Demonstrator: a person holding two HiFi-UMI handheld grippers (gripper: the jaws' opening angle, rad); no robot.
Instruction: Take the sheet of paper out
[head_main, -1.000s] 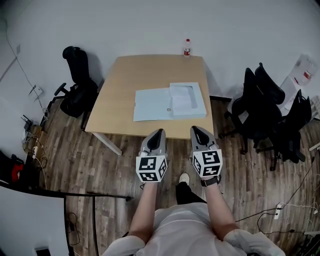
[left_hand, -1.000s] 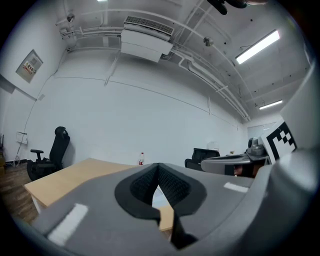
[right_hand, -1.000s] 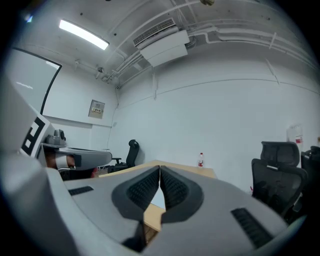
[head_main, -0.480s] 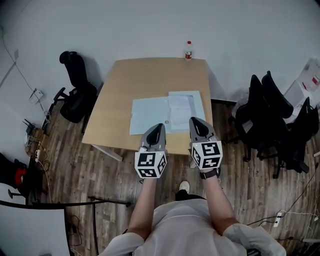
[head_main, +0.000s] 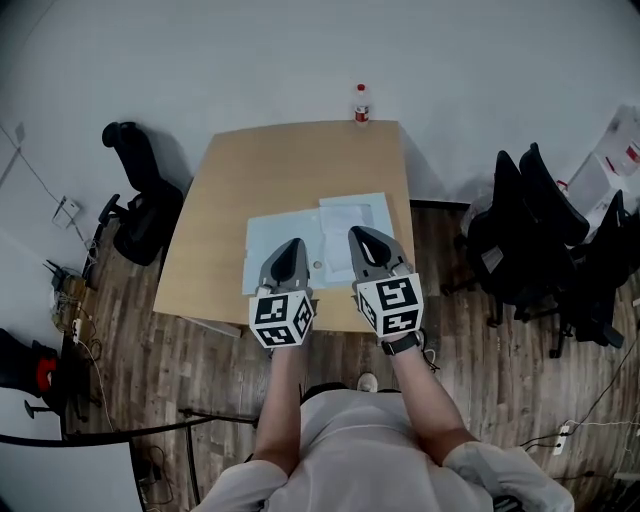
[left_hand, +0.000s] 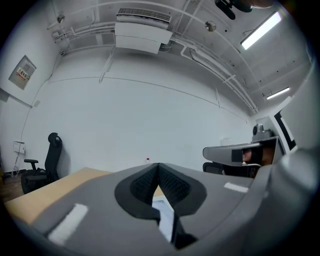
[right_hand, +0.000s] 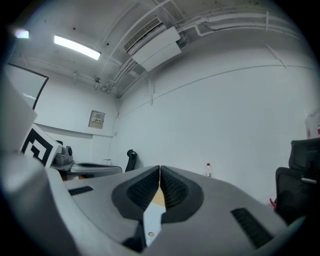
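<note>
Both grippers have slid forward and now sit over the table's near edge. Left gripper (head_main: 291, 244) and right gripper (head_main: 357, 233) each have their jaws pressed together with nothing in them. Right by their tips, the sheet of paper (head_main: 355, 212) lies flat, overlapping a pale-blue folder (head_main: 262, 245) on the wooden table (head_main: 260, 170). A bottle (head_main: 361, 102) stands at the far edge.

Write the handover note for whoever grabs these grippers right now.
Left gripper: shut, empty, held level over the near side of the table.
Right gripper: shut, empty, level beside it.
Pale blue folder lies flat on the table, with a white sheet at its right end; how far it is tucked in is unclear.
Done: nothing gripped yet.
Left: open the jaws, steady the folder, draw the sheet out.
</note>
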